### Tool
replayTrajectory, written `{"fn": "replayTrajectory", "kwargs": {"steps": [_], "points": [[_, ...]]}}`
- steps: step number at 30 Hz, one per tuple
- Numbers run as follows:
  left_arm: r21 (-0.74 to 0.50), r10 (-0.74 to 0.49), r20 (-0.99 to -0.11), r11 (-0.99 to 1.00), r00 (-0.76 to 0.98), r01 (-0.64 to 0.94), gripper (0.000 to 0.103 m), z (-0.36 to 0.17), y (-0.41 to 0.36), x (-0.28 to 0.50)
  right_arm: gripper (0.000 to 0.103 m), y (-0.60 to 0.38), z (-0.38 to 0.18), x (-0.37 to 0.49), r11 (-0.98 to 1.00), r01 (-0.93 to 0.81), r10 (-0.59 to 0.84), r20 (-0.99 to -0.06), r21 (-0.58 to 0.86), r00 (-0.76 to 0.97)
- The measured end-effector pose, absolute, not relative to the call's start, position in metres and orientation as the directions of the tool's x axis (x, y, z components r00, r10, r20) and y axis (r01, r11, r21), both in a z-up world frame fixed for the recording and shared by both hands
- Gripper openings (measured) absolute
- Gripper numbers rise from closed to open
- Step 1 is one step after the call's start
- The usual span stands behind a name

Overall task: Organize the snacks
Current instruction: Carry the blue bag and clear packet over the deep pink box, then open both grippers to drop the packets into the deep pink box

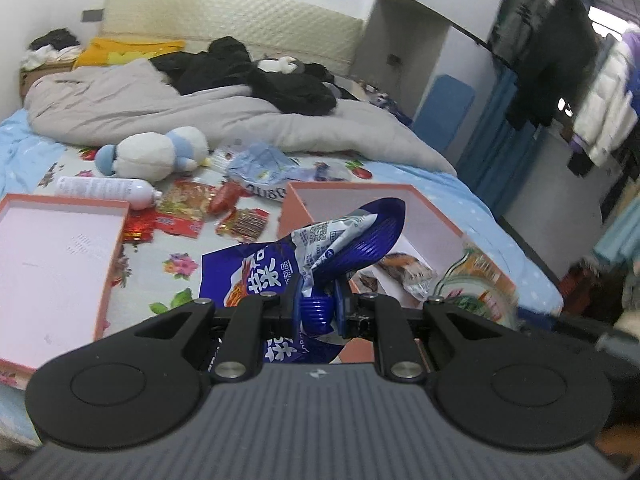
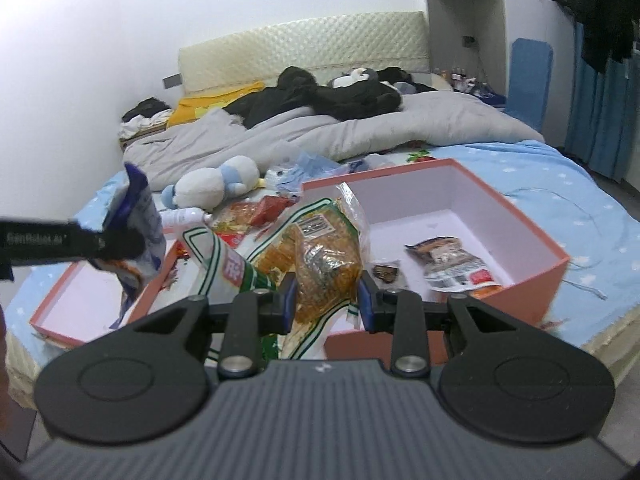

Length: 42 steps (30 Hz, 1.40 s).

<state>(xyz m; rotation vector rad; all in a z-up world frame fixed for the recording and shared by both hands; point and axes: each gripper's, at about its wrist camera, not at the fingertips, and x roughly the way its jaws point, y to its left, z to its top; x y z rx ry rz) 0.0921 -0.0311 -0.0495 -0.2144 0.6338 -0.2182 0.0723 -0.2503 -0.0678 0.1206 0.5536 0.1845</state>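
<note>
step: carrying snacks to the open pink cardboard box point(image 2: 460, 184) | left claw point(image 1: 320, 312) pinching crinkly blue-white snack bag point(image 1: 248, 268) | right claw point(image 2: 326, 300) clamped on clear orange noodle-snack pack point(image 2: 320, 256) | next: probably drop both in

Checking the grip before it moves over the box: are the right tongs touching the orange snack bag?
Touching. The right wrist view shows the right tongs pinching the orange snack bag.

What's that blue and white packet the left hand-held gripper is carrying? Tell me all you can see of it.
The blue snack bag is a crinkled plastic packet, deep blue with white characters, an orange patch and a pale printed back bearing a code. It looks soft and crumpled, its top twisted upward. The left hand-held gripper is shut on its middle and holds it in the air, above the bed near the pink box. The right wrist view shows it hanging from that gripper's fingers.
</note>
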Motion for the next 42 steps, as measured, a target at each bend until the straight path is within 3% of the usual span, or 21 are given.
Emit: {"fn": "replayTrajectory", "kwargs": {"steps": [10,23,42], "points": [[-0.306,-0.371,-0.554,0.923,0.745,0.232,0.018,-0.051,-0.070,0.123,0.034,-0.277,-0.063,0.078,0.985,-0.089,0.149,-0.480,0.146,0.864],[-0.345,-0.475,-0.569,0.879,0.672,0.329,0.018,-0.071,-0.131,0.204,0.035,-0.302,-0.090,0.125,0.981,-0.029,0.125,-0.509,0.191,0.852],[-0.330,-0.460,-0.655,0.888,0.599,0.322,0.019,-0.143,-0.183,0.353,0.042,-0.339,-0.157,0.241,0.969,0.010,0.137,-0.570,0.248,0.810]]}}
